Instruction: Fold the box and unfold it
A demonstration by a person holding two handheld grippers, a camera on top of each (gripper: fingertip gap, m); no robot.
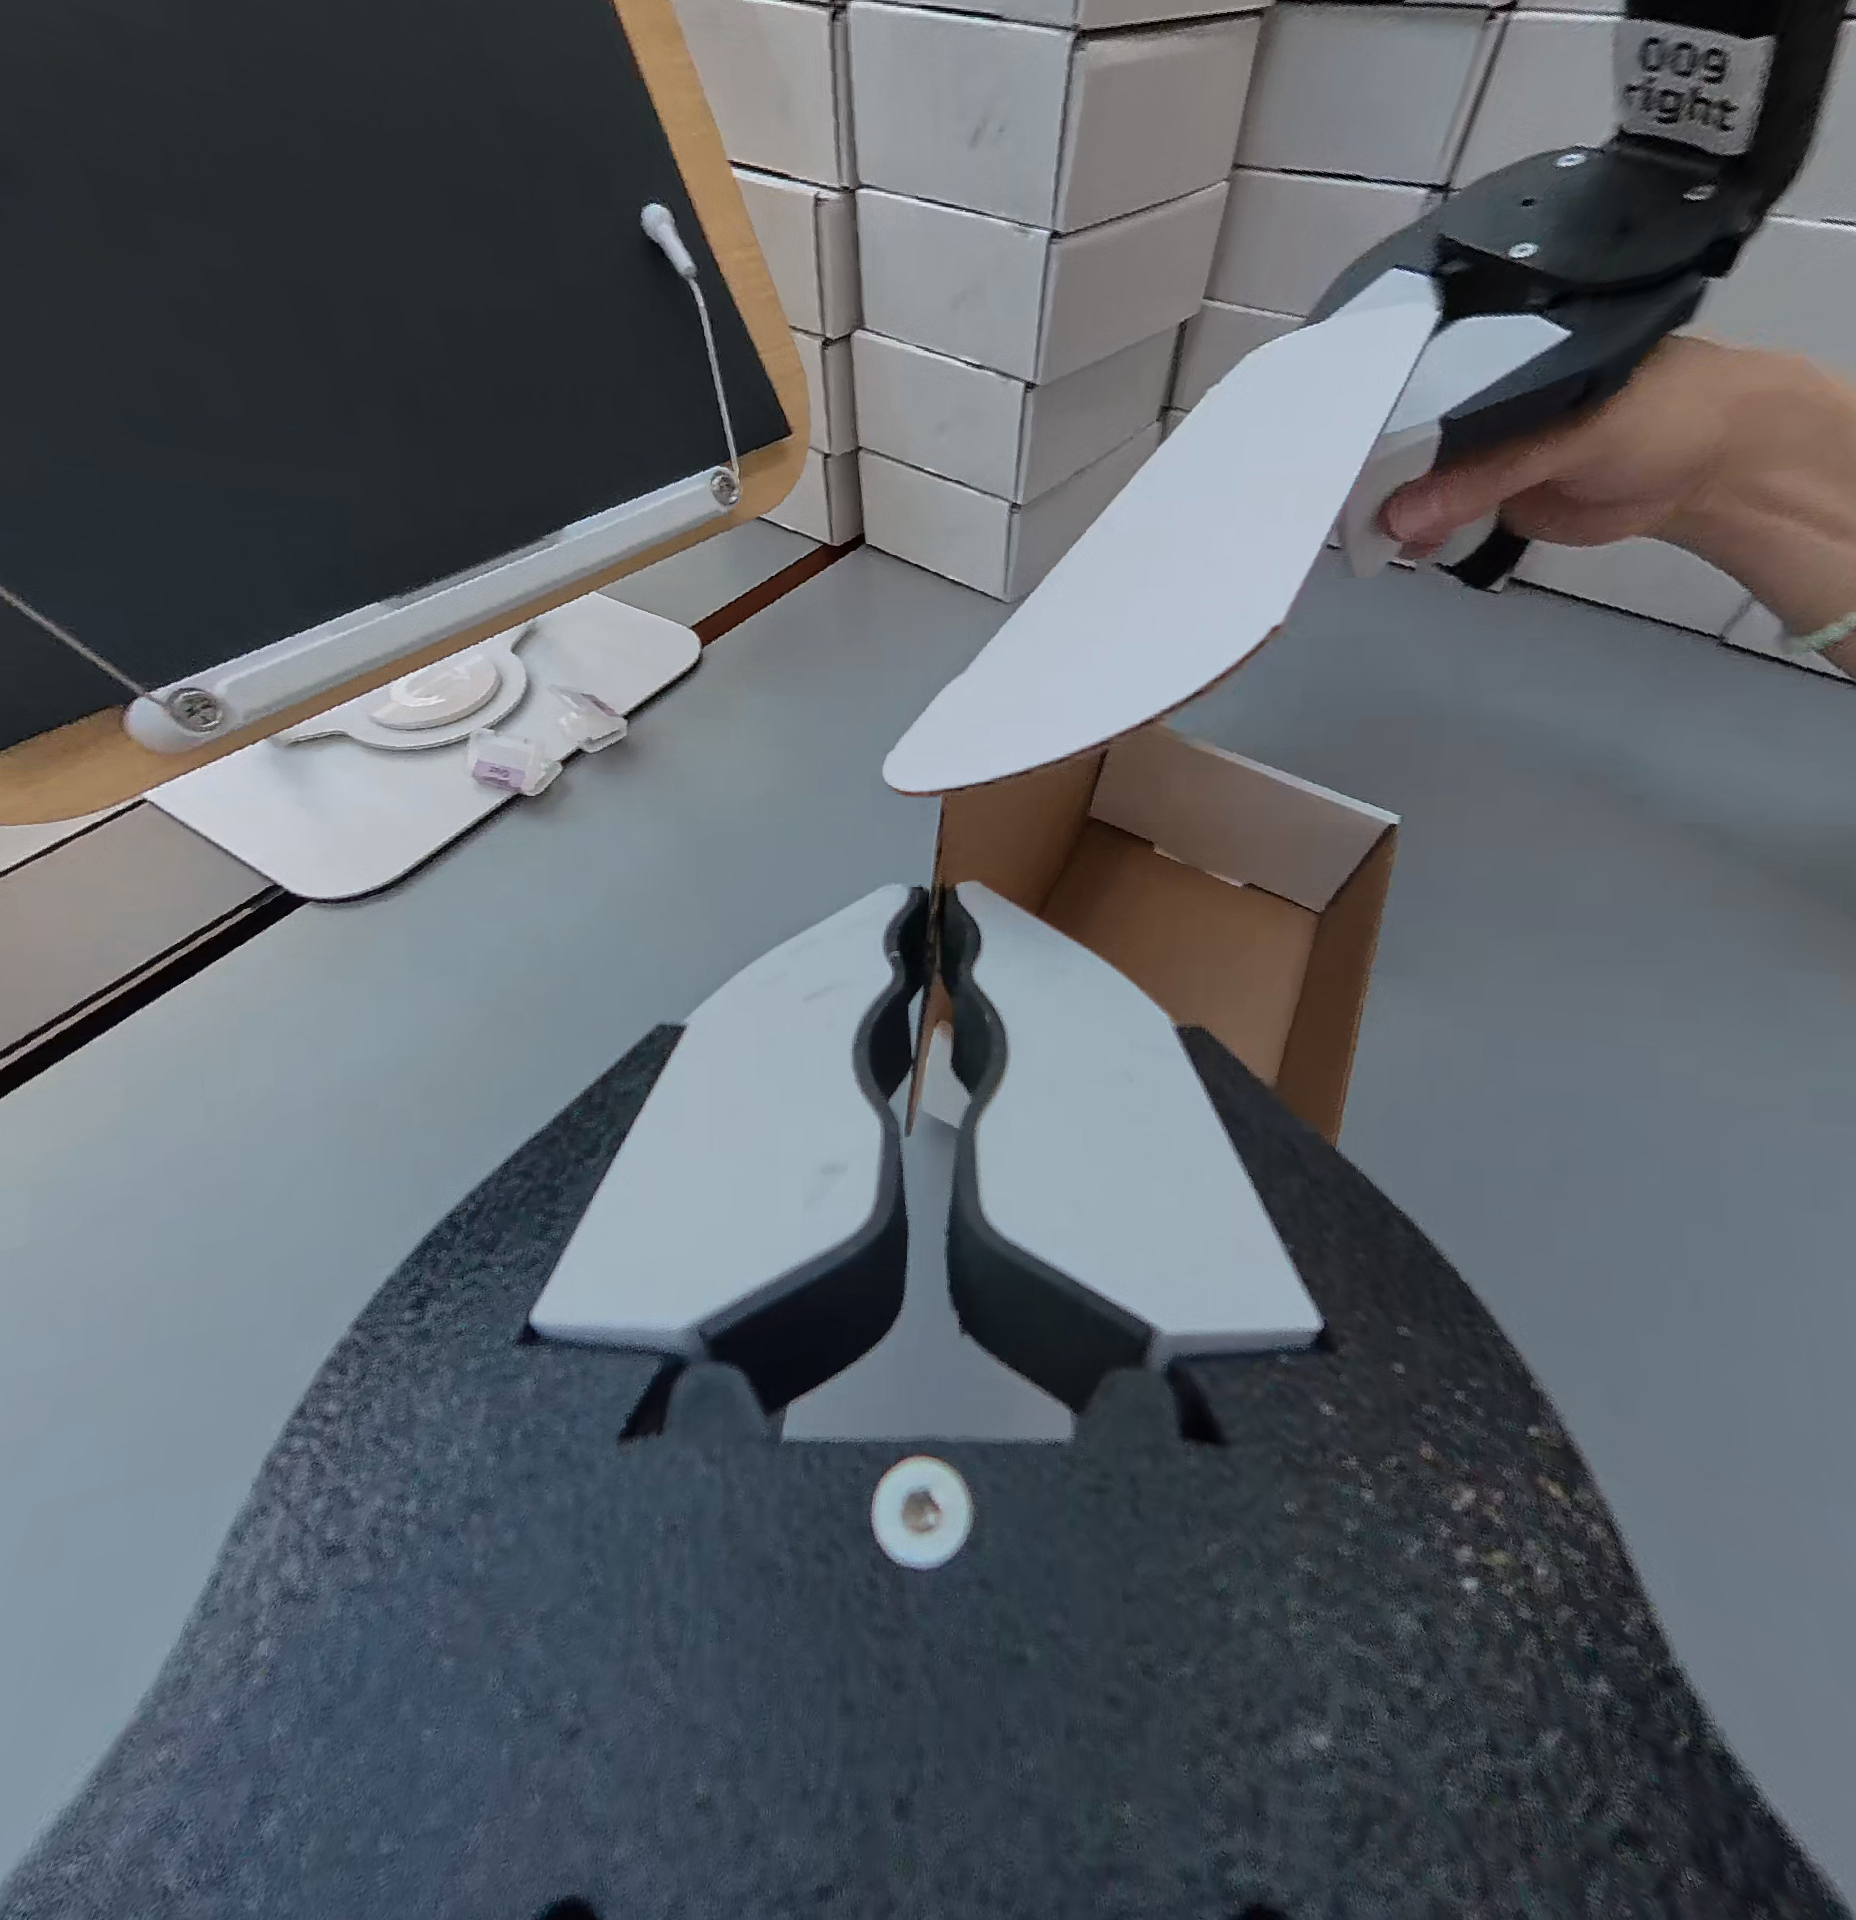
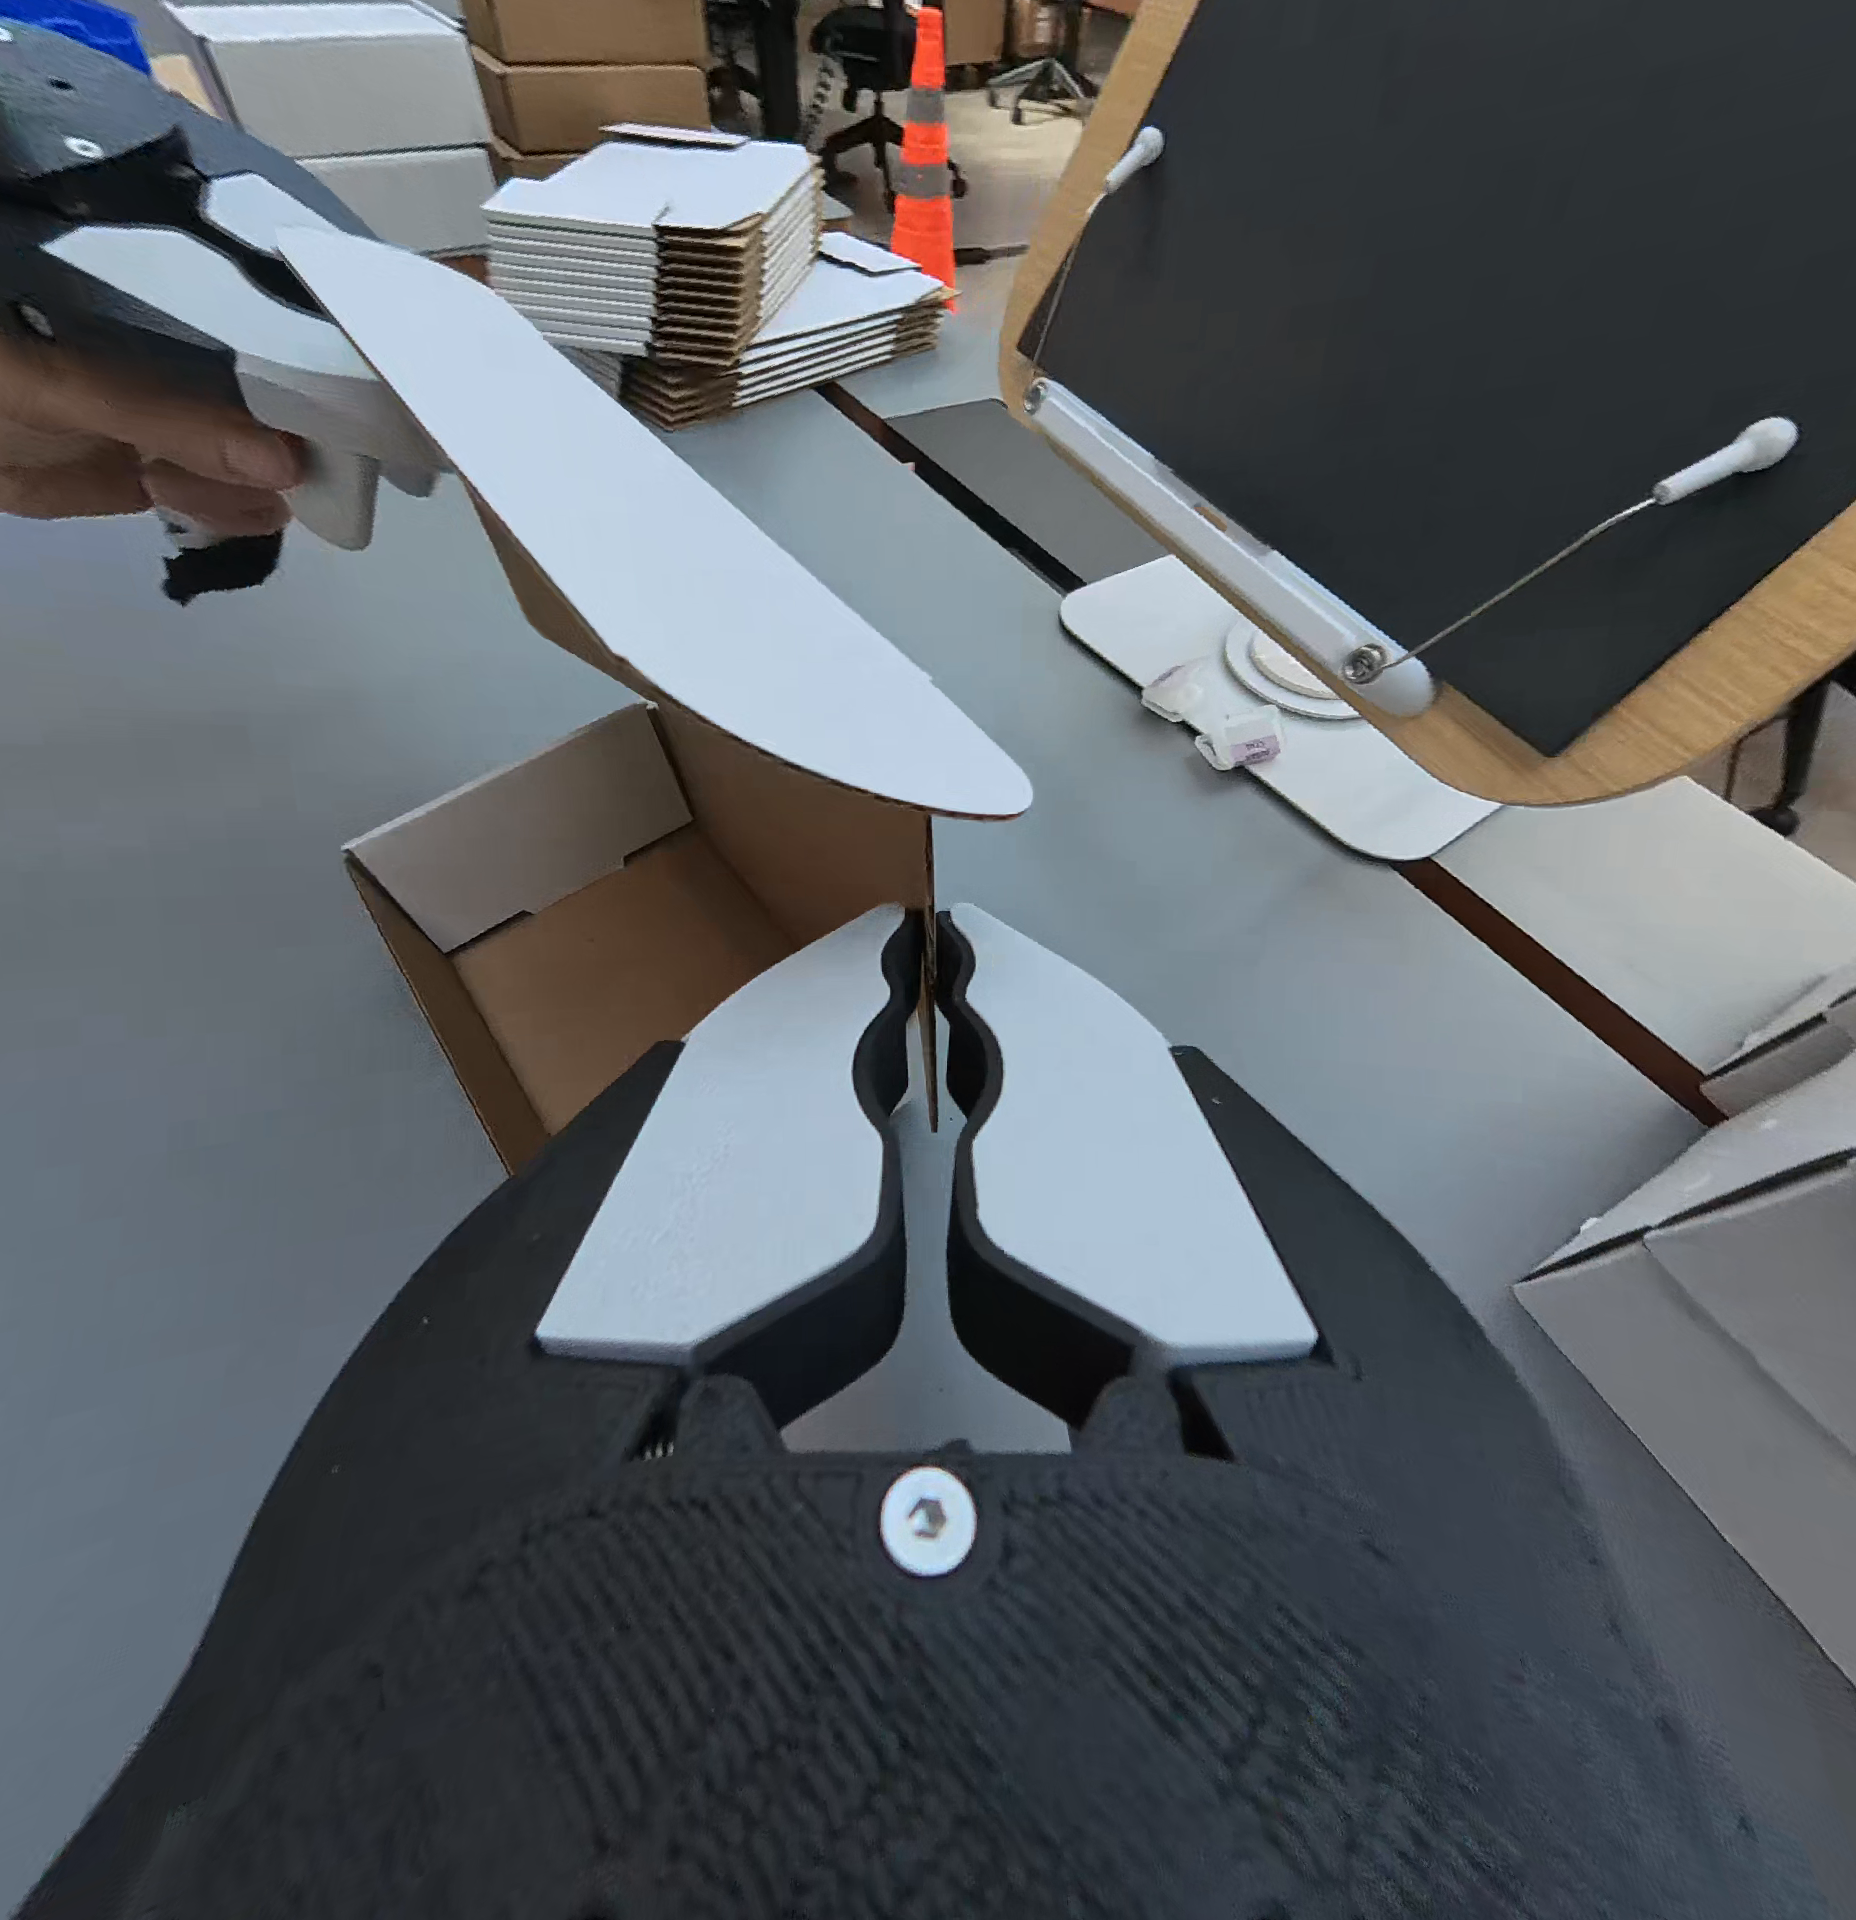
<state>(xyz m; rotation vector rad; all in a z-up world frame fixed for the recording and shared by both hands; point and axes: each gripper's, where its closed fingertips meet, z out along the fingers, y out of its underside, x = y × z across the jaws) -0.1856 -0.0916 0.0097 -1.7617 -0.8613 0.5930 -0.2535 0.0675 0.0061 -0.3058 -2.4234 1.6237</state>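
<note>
An open cardboard box (image 1: pixel 1308 935), white outside and brown inside, stands on the grey table (image 1: pixel 384 1039). Its lid (image 1: pixel 1142 582) is raised, with the white tuck flap spanning between the two grippers. My left gripper (image 1: pixel 934 920) is shut on the lid's edge at one end. The right gripper (image 1: pixel 1423 332) pinches the other end, held by a hand. In the right wrist view, my right gripper (image 2: pixel 929 925) is shut on the lid's edge, the box (image 2: pixel 591 966) lies below left, the lid (image 2: pixel 643 551) runs up to the left gripper (image 2: pixel 280 270).
A black board with a wooden rim (image 1: pixel 332 312) stands on a white base (image 1: pixel 384 810) at the table's far side, with small pink-white clips (image 1: pixel 508 771) on the base. Stacked white boxes (image 1: pixel 1007 260) form a wall behind. Flat box blanks (image 2: pixel 675 270), an orange cone (image 2: pixel 926 156) and white boxes (image 2: pixel 1734 1299) show too.
</note>
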